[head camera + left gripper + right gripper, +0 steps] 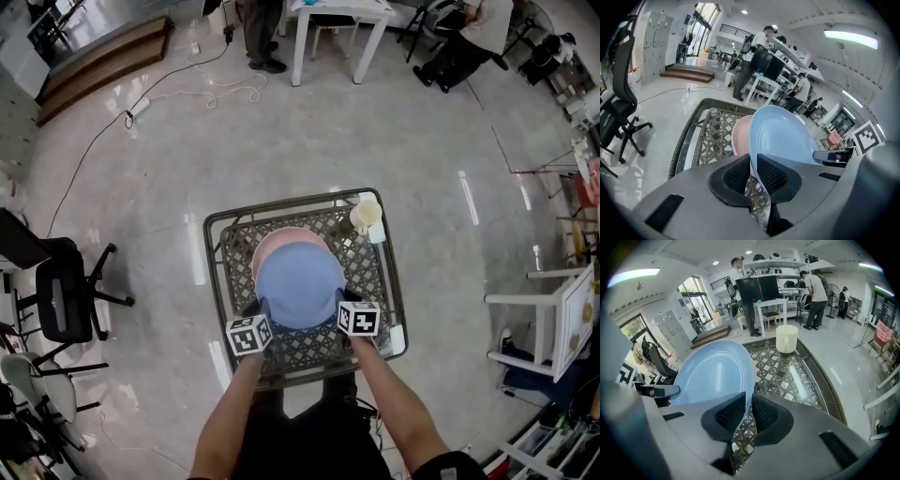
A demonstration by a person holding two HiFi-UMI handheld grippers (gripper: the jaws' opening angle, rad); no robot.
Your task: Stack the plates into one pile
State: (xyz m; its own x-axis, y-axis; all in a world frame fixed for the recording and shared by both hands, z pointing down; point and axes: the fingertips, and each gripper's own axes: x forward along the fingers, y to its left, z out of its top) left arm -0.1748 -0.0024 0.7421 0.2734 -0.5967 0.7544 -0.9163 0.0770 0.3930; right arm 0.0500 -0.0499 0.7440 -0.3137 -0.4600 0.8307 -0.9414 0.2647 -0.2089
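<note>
A light blue plate (pixel 300 284) hangs over the wicker table (pixel 373 272), held by its near rim from both sides. My left gripper (pixel 261 307) is shut on the rim's left part, which shows between the black pads (pixel 772 177) in the left gripper view. My right gripper (pixel 343 300) is shut on the rim's right part, and the plate (pixel 715 372) fills the left of the right gripper view. A pink plate (pixel 281 242) lies on the table just beyond and partly under the blue one; its edge (pixel 739 136) peeks out left of the blue plate (pixel 780 137).
A cream cup (pixel 366 215) stands at the table's far right corner, also the cup (pixel 786 338) in the right gripper view. A black office chair (pixel 64 295) is on the floor to the left. White tables and people stand far off.
</note>
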